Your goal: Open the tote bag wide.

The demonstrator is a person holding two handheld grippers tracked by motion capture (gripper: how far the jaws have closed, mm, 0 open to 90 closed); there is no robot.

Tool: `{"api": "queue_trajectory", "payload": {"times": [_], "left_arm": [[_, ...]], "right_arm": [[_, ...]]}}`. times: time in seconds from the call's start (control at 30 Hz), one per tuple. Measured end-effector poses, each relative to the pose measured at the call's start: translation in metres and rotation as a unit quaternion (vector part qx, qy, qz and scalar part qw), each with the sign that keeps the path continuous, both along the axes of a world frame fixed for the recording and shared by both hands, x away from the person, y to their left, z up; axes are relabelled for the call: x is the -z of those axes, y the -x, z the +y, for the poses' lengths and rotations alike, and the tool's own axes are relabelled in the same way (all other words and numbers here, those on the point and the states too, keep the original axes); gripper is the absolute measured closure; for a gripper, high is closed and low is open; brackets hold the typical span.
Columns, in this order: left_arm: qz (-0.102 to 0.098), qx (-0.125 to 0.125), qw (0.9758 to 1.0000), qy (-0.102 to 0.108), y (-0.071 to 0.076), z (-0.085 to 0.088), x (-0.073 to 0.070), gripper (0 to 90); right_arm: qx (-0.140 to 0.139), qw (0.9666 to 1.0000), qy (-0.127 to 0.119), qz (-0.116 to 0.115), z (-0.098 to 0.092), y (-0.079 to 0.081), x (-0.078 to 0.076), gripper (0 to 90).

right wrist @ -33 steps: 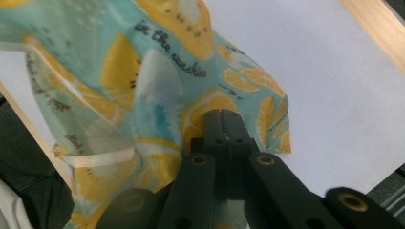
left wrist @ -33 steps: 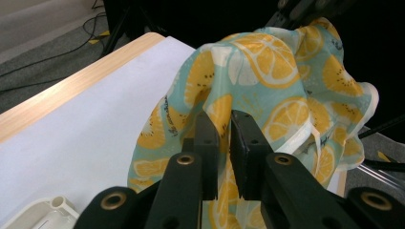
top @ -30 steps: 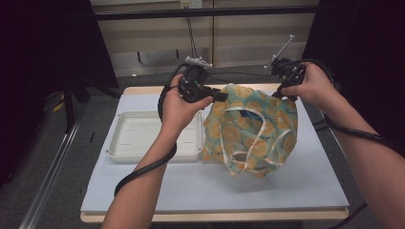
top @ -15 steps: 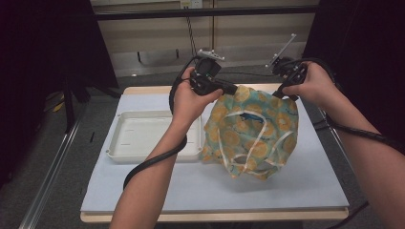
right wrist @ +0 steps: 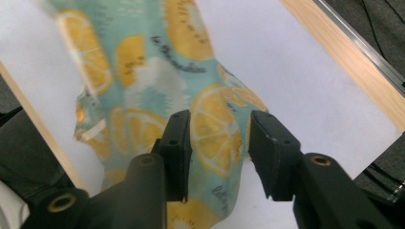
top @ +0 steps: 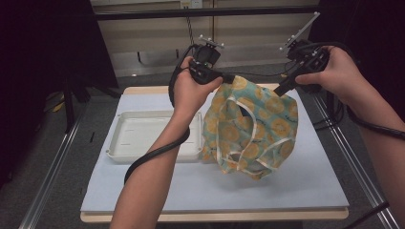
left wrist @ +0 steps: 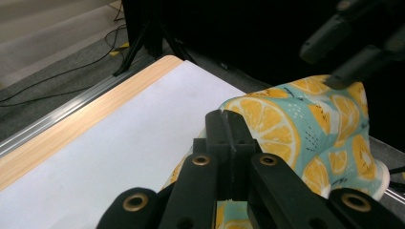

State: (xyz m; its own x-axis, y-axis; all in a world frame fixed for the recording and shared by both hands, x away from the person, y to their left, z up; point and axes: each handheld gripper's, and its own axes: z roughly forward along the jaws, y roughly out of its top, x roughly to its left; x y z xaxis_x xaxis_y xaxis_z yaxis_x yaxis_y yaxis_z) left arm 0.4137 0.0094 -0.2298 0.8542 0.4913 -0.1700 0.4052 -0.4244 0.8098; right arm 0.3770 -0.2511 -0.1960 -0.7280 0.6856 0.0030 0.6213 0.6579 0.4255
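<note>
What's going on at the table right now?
A person is holding up a lemon-print cloth over the table with two hand-held grippers. The left hand-held gripper is shut on one top corner. The right hand-held gripper has just been opening; the cloth is between its jaws, which stand apart from it. The cloth hangs with its lower edge near the table, beside a white tray.

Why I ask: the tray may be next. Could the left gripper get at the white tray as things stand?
Probably not yet: the left gripper is shut on the lemon-print cloth. The white tray lies uncovered on the table beneath it.
</note>
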Motion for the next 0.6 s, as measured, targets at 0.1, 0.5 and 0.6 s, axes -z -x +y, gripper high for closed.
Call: {"api": "queue_trajectory", "payload": {"times": [0.1,0.5,0.6], "left_arm": [[0.001,-0.005,1.0000,-0.006,0.000,-0.003,0.001,90.0],[0.024,-0.011,0.9996,-0.008,-0.007,-0.011,0.016,90.0],[0.028,-0.010,0.9995,-0.008,-0.008,-0.011,0.019,90.0]], "right_arm": [[-0.005,1.0000,-0.002,0.001,0.003,0.003,-0.002,55.0],[-0.033,0.9989,0.031,0.011,0.024,0.004,0.020,54.9],[-0.036,0.9987,0.035,0.011,0.027,0.002,0.024,62.4]]}}
